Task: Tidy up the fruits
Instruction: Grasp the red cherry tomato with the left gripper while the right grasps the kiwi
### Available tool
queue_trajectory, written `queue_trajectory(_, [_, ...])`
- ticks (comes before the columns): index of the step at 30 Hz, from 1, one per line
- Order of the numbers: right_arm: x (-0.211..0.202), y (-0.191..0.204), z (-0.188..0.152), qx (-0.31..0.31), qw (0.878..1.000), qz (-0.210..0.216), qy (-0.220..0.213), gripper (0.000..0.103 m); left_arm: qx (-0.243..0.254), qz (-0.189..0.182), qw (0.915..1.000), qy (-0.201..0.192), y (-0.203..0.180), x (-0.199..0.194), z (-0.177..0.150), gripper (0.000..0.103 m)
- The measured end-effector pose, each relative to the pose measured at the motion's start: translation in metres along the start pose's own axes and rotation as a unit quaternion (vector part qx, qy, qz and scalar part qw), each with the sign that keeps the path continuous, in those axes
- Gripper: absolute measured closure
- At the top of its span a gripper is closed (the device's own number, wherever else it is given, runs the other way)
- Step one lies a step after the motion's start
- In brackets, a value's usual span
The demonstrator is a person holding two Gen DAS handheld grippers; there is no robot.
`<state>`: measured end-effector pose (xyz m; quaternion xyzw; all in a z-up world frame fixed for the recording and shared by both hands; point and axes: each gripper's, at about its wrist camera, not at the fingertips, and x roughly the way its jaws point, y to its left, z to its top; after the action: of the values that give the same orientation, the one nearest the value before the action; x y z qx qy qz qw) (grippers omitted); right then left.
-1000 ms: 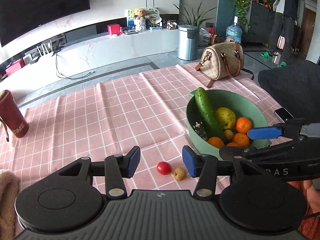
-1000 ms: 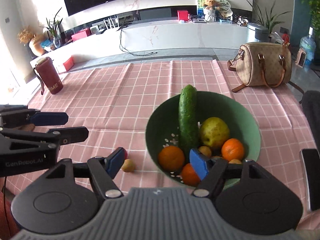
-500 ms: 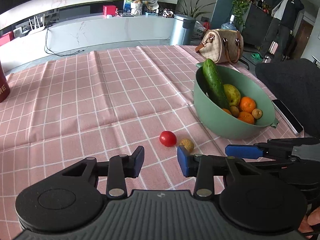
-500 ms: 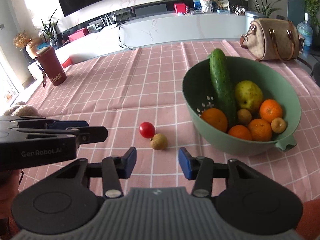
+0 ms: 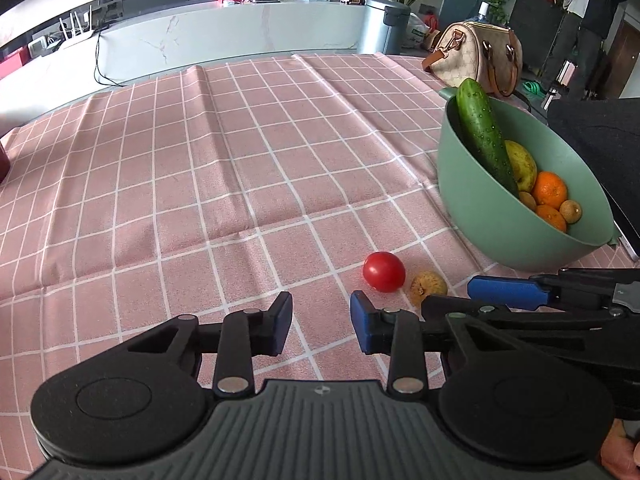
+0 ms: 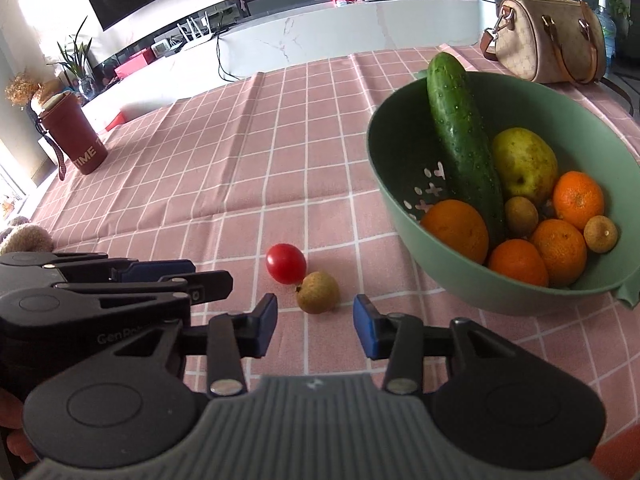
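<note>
A red cherry tomato (image 5: 383, 271) (image 6: 285, 263) and a small brown longan (image 5: 428, 287) (image 6: 317, 292) lie side by side on the pink checked cloth. A green bowl (image 5: 480, 216) (image 6: 384, 168) to their right holds a cucumber (image 6: 460, 136), a yellow pear (image 6: 524, 162), oranges and longans. My left gripper (image 5: 321, 326) is open and empty, just short of the tomato. My right gripper (image 6: 315, 322) is open and empty, with the longan just beyond its fingertips. Each gripper shows at the edge of the other's view.
A beige handbag (image 6: 548, 28) stands behind the bowl. A dark red cup (image 6: 72, 136) stands at the far left of the table. A phone (image 5: 628, 236) lies right of the bowl. A person (image 5: 588, 12) stands in the background.
Both grippers have dropped lower and come closer to the tomato and longan. The right gripper has moved left from above the bowl to the longan. Both stay open.
</note>
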<state>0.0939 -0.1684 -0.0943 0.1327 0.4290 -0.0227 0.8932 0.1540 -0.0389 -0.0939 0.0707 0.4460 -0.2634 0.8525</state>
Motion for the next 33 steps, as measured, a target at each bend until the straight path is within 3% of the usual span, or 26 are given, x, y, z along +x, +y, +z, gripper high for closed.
queue_trajectory(10, [0.017,0.003,0.005,0.003,1.0,0.001,0.003,0.075,-0.017,-0.026,0.9995,0.001,0.01,0.006,0.004,0.064])
queue_trajectory(12, [0.019,0.002,0.005,0.005,1.0,0.003,0.007,0.082,-0.017,-0.031,0.9994,0.0,0.01,0.007,0.005,0.065])
queue_trajectory(18, [0.013,-0.002,0.003,0.008,1.0,-0.012,0.01,0.082,-0.025,-0.075,0.9969,-0.002,0.006,0.009,0.011,0.065])
queue_trajectory(22, [0.008,-0.006,0.0,0.011,0.999,-0.029,0.017,0.082,0.002,-0.071,0.9975,0.005,-0.009,0.017,0.015,0.065])
queue_trajectory(33, [0.011,-0.015,0.0,0.033,0.999,-0.019,0.024,0.081,0.002,-0.094,0.9955,0.013,-0.022,0.035,0.022,0.063])
